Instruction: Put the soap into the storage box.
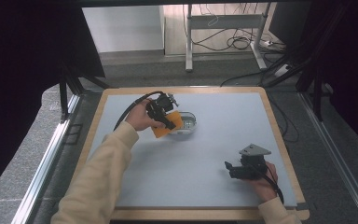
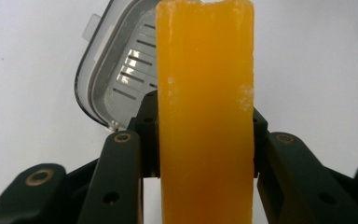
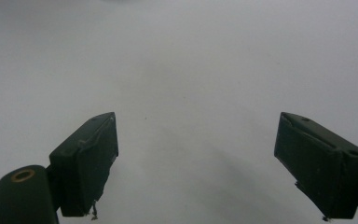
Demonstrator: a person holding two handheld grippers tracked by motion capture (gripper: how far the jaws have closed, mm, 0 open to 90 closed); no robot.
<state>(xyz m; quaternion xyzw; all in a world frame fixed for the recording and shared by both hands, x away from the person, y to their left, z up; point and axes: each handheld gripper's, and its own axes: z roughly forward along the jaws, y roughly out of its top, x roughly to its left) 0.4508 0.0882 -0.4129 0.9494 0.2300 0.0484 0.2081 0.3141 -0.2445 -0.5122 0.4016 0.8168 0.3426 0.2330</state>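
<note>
The orange sponge is in the far left part of the table, held in the air just beside a small grey container and partly in front of its left edge. In the left gripper view the sponge stands upright as a tall orange block between the two black jaws, which press on it from both sides, and behind it the container shows a clear rim and a ribbed, slotted bottom. The left gripper is clenched on the sponge; the left hand holds it from the left, and the forearm in a cream sleeve reaches diagonally from the near edge up toward the far side. A black cable bends from this gripper over the hand. The right gripper is low over the near right part of the table, well apart from the sponge, with its jaws pointing to the left and a grey three-cornered plate on top. The right hand grips it from the near side. In the right gripper view the right gripper has its jaws spread wide, with bare grey table surface between them and nothing held.
</note>
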